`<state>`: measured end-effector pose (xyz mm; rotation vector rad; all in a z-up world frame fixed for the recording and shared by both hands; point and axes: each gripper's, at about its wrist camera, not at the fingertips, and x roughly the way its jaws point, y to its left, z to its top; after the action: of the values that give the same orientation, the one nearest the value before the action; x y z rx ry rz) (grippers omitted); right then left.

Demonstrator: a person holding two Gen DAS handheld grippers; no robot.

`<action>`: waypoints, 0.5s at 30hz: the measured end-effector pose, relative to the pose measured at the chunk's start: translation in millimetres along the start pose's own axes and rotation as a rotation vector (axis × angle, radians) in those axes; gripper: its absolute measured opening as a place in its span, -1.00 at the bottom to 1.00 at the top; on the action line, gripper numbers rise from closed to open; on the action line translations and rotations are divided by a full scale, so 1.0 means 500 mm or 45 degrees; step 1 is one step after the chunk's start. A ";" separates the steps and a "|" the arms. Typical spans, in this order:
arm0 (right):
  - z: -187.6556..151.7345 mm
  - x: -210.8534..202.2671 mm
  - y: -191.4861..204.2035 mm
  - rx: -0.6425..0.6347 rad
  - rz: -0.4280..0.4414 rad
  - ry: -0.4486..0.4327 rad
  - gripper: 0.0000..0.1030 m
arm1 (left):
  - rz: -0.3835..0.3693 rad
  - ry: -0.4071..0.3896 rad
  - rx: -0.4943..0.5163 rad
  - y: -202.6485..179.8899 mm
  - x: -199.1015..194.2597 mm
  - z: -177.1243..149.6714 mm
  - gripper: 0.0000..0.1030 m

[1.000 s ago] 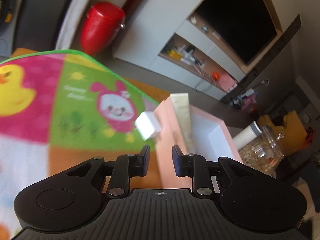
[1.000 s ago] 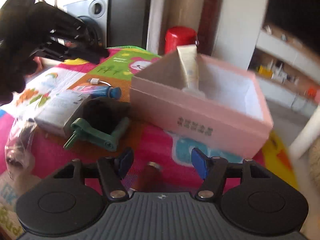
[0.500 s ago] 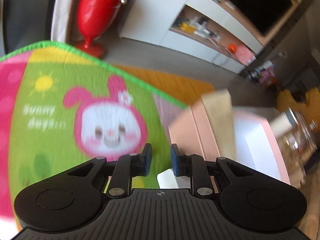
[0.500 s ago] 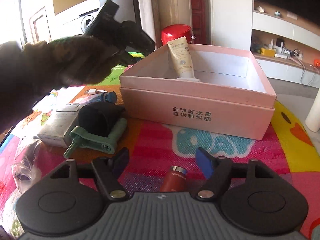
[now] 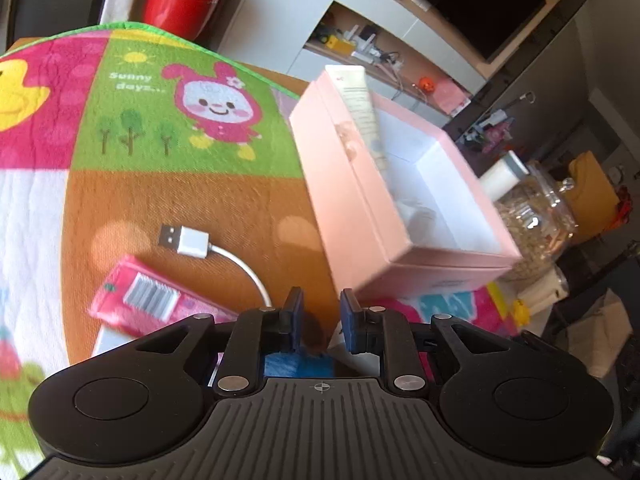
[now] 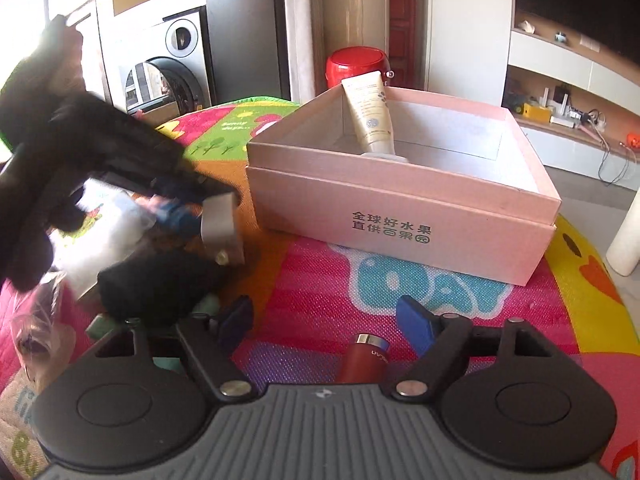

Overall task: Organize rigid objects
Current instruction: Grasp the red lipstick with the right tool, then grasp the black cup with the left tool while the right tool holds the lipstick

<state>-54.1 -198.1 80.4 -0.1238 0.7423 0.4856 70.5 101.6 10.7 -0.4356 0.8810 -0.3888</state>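
— Well, how does the left gripper point(image 5: 320, 318) stand?
— Its fingers are drawn narrow above the white USB cable point(image 5: 188, 240) and the flat pink packet point(image 5: 140, 300) on the colourful cartoon play mat point(image 5: 180, 200). A white charger block point(image 6: 218, 222) sits at its tip, but through the blur I cannot tell whether it is gripped.
— And the right gripper point(image 6: 326, 318)?
— It is spread wide, and a small red cylinder with a metal collar point(image 6: 362, 360) lies between its fingers, clear of both.
— And the box?
— The open pink cardboard box point(image 6: 400, 200) stands just beyond, with a cream squeeze tube point(image 6: 370, 112) leaning in its far corner.
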 end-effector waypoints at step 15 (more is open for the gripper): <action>-0.033 -0.113 0.096 -0.122 0.163 -0.114 0.53 | 0.152 -0.275 -0.013 -0.049 -0.216 -0.160 -0.55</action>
<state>-122.5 -181.9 109.4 -0.1435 0.6417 0.6449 -59.7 118.4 48.5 -0.4240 0.6953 -0.2229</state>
